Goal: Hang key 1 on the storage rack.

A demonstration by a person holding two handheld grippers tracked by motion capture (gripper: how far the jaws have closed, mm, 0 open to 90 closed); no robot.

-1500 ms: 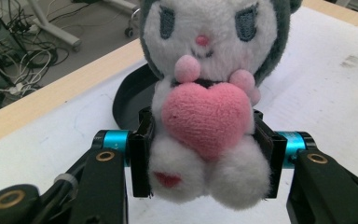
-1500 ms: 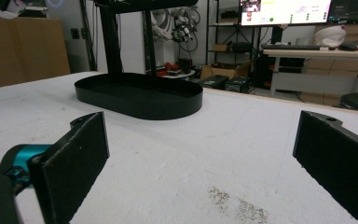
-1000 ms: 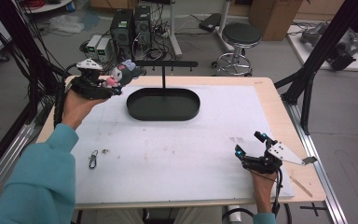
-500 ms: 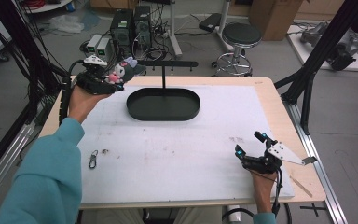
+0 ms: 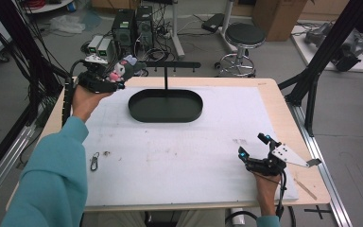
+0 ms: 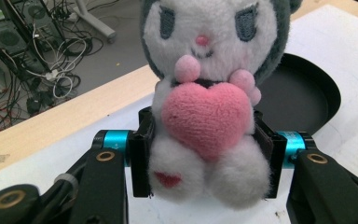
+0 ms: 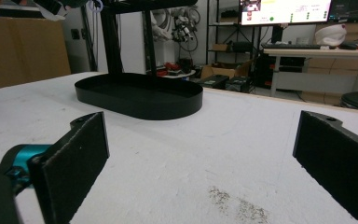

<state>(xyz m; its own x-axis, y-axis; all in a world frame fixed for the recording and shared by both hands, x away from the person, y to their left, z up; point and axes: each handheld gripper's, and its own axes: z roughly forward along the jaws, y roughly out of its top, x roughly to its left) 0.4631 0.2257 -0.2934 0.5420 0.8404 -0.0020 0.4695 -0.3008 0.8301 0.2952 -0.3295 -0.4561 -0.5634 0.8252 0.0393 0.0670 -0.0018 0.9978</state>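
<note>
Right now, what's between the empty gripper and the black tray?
Nothing but bare white table. In the high view, the right gripper sits apart from the tray, and the right gripper view shows only flat white surface up to it.

Our left gripper (image 5: 118,75) is raised, jaws clamped part-closed; our right gripper (image 5: 254,152) rests low, jaws spread wide.
</note>
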